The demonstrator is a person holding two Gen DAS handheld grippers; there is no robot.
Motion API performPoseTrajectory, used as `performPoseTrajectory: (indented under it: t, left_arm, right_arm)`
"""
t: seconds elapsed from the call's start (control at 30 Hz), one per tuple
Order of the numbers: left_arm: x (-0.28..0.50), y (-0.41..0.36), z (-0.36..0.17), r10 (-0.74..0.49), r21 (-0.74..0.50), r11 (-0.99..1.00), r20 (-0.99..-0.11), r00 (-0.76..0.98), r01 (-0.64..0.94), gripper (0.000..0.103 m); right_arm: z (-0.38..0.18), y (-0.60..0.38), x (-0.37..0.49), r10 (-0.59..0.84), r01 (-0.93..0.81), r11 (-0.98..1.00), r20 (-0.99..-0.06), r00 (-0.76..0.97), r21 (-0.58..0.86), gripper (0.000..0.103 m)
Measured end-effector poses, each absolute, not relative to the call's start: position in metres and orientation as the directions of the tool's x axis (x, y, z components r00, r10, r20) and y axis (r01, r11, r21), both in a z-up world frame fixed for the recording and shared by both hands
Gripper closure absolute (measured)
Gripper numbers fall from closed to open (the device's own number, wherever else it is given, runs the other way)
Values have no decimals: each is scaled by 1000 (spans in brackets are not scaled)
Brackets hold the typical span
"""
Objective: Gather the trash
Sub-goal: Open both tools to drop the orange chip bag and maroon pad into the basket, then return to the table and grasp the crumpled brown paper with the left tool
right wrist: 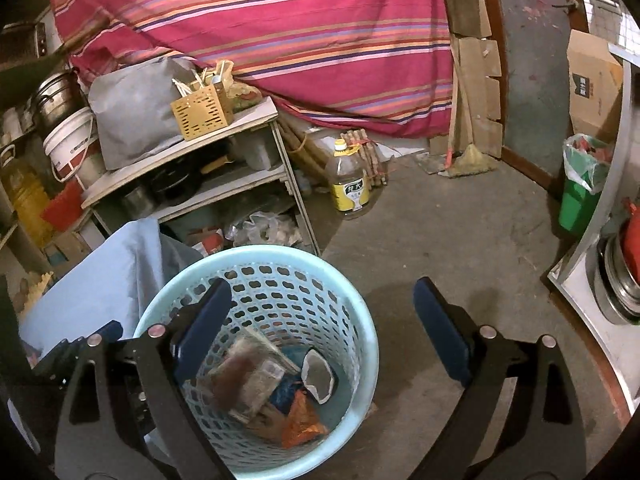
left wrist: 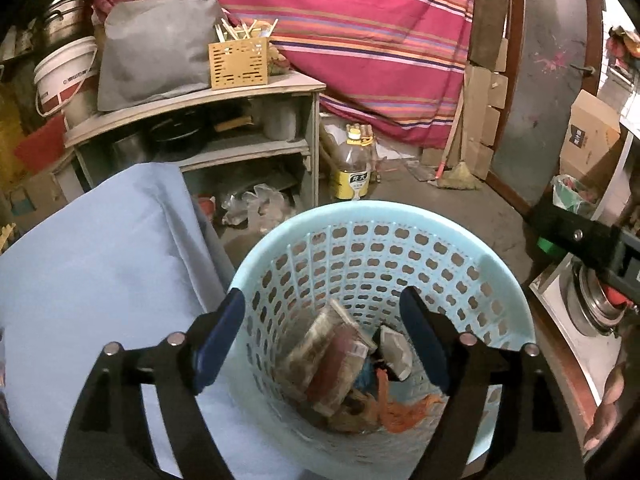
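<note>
Two open tools (left wrist: 322,312) (right wrist: 322,306), one blue basket (left wrist: 496,280), several wrappers (left wrist: 332,356)

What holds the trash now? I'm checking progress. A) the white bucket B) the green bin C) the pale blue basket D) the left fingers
C: wrappers lie at the bottom of the pale blue basket, and both grippers, left and right, stand open and empty.

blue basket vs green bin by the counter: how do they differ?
1. The blue basket has perforated walls; the green bin has solid walls.
2. The basket has no liner; the green bin has a clear bag liner.
3. The basket stands beside the blue cloth; the green bin stands against the counter.
Both stand upright on the floor and hold trash.
</note>
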State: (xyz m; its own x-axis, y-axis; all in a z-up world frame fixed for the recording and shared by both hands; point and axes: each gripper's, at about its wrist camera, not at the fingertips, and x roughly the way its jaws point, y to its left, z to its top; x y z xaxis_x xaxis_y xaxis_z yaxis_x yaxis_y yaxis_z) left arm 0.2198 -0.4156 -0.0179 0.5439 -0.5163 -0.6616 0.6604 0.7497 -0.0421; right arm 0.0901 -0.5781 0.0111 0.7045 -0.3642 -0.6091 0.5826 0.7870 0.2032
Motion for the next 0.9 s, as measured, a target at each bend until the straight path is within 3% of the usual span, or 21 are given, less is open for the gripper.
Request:
performPoseTrajectory:
  t: [0.3, 0.43, 0.7, 0.77, 0.9]
  left_arm:
    - [230, -356, -5, -490, -75, 802, -650, 581, 592, 25]
    - [239, -304, 10, -453, -66, 836, -642, 618, 545, 24]
    - [256, -175, 19, -278, 47, 922, -611, 741, 385, 22]
    - [262, -140, 14, -214, 64, 948, -599, 772, 312, 14]
    - [274, -79, -5, -157, 6, 979, -616, 772, 204, 13]
  right_arm:
    - [12, -557, 109, -342, 556, 809, -615, 711, 192, 12]
    - [15, -535, 121, -323, 523, 833, -608, 726, 182, 7]
    - [21, -478, 151, -276, 445, 880, -581, 765, 168, 5]
    - [20, -458, 164, -276, 426, 894, -581, 765, 136, 4]
    - [16, -424, 183, -249, 378, 920, -589, 769, 104, 4]
